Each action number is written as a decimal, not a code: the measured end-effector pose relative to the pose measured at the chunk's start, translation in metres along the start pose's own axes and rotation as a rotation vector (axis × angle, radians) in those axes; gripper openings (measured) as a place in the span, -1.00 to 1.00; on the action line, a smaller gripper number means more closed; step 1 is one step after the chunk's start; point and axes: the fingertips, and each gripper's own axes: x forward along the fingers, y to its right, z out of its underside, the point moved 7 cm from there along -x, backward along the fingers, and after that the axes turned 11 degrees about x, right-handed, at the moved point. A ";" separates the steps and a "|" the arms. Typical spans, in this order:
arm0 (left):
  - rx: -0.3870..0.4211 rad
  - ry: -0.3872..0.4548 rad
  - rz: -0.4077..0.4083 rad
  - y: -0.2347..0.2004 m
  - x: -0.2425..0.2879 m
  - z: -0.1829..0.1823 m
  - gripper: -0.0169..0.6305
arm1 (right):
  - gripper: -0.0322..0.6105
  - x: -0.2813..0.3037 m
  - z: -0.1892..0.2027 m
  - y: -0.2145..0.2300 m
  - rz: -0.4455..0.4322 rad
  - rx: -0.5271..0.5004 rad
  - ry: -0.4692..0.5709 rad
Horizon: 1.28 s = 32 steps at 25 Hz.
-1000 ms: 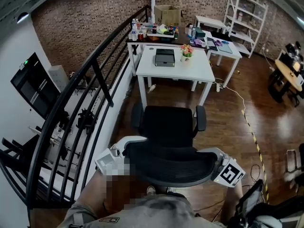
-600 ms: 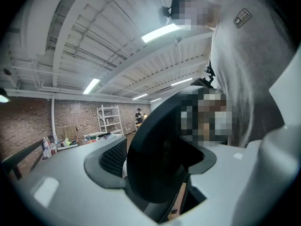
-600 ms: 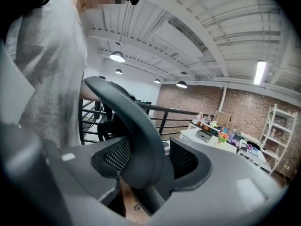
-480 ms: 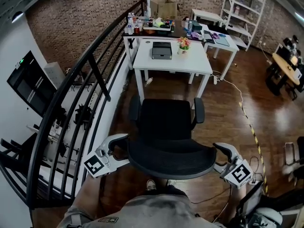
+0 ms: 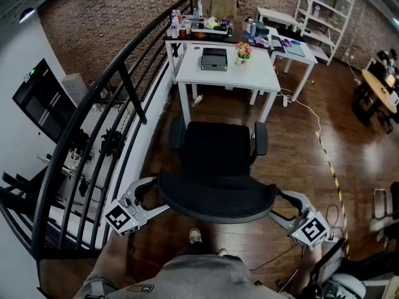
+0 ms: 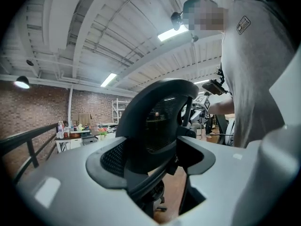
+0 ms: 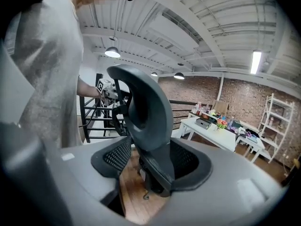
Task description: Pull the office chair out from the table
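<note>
The black mesh office chair (image 5: 215,151) stands out from the white table (image 5: 224,83), its curved backrest (image 5: 215,198) toward me. My left gripper (image 5: 157,195) sits at the backrest's left end. Its jaws are closing, and the backrest edge (image 6: 160,112) passes between them with gaps to both pads. At the right end, my right gripper (image 5: 277,204) is open. The backrest edge (image 7: 146,107) runs down between its jaws, and I see no pad pressed on it.
A black railing (image 5: 93,123) runs along the left, close to the chair. The table carries a dark box (image 5: 214,58) and flowers (image 5: 243,52). More tables (image 5: 283,45) and a shelf (image 5: 327,11) stand behind. A cable and striped tape (image 5: 330,173) lie on the floor to the right.
A second ago both grippers sat tight on the backrest's ends. Since then their jaws have spread and both have drawn outward and lower, so their marker cubes now show.
</note>
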 end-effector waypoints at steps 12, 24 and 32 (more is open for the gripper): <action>-0.070 -0.043 0.053 0.127 0.022 -0.010 -0.06 | -0.07 -0.014 0.044 -0.038 -0.231 -0.012 0.003; -0.063 0.017 0.182 0.159 0.010 -0.018 -0.11 | -0.08 0.014 0.037 -0.134 -0.359 -0.013 0.012; -0.099 0.072 0.304 0.173 -0.040 -0.008 -0.14 | -0.08 0.033 0.035 -0.217 -0.324 0.037 0.008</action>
